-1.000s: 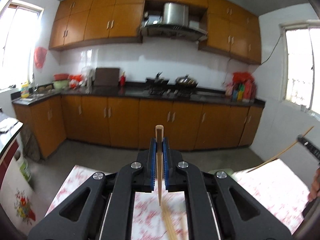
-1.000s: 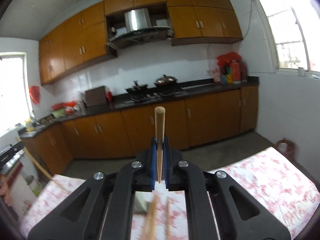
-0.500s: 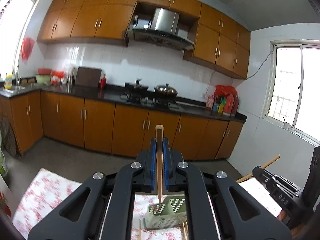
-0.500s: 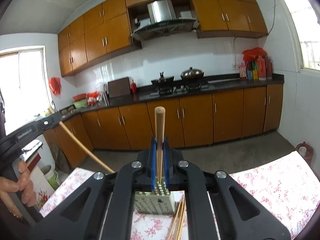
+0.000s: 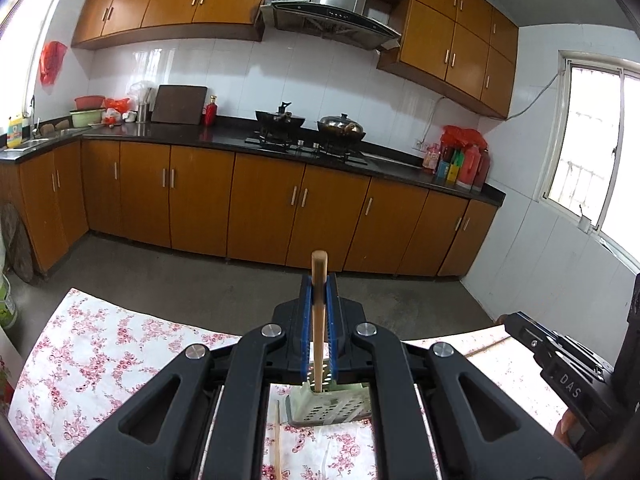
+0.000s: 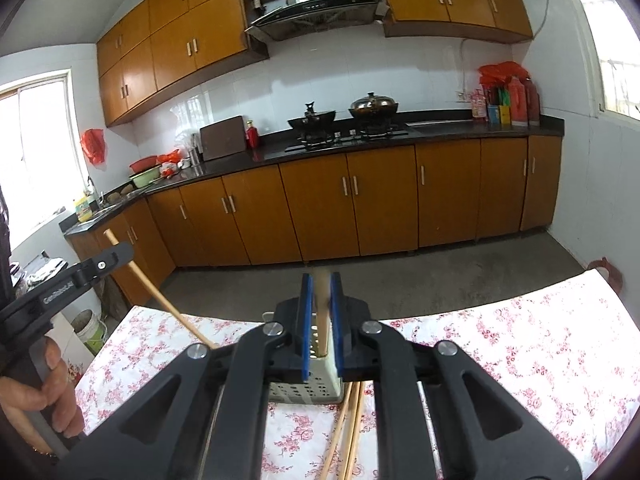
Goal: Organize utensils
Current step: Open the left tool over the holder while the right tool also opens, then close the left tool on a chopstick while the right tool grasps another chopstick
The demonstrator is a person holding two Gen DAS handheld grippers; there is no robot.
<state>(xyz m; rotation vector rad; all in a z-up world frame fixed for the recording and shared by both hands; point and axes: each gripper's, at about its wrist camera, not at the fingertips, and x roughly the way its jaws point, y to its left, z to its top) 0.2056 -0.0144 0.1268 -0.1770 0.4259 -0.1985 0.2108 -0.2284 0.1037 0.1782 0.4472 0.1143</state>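
My left gripper is shut on a wooden chopstick whose lower tip hangs over a pale green perforated utensil holder on the floral tablecloth. My right gripper has its jaws slightly parted around another wooden chopstick, which stands with its lower end in the utensil holder. The left gripper and its chopstick also show at the left of the right wrist view. The right gripper's body shows at the right of the left wrist view.
Loose chopsticks lie on the tablecloth in front of the holder, and one lies left of the holder. Orange kitchen cabinets and a stove with pans stand beyond the table.
Both grippers tipped down toward the table and came over the utensil holder. The right jaws parted a little, and its chopstick slid down into the holder.
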